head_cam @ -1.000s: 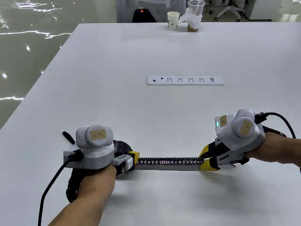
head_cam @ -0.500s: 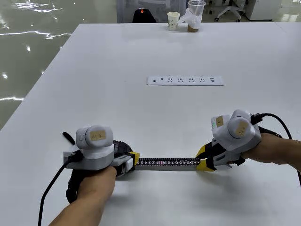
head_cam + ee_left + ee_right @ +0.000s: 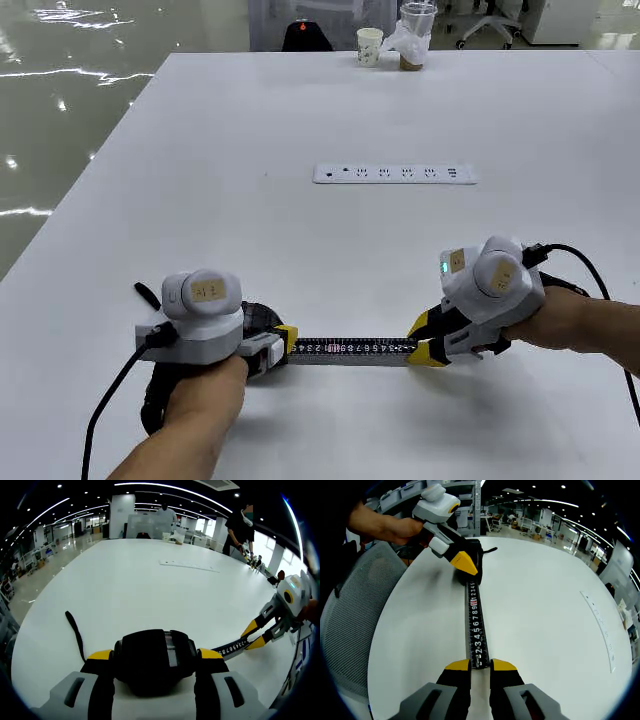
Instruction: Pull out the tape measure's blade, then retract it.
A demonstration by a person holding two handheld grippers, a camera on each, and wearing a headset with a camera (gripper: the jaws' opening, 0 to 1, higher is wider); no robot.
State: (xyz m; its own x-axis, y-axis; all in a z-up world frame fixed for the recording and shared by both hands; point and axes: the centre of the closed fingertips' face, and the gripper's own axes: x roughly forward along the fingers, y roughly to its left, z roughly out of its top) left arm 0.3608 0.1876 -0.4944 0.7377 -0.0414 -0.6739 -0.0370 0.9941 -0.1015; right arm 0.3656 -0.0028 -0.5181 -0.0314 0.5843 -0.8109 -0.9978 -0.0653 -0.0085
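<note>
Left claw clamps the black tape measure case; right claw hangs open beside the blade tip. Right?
No: the right gripper view shows the right claw shut on the tip of the black numbered blade. The left claw clamps the black tape measure case.

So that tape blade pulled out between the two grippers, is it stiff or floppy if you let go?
Probably springy rather than floppy: the blade runs straight from the case to the right gripper with no kink. It looks thin, so it would likely buckle if pushed endways. Released, it would probably snap back into the case the left gripper clamps.
</note>
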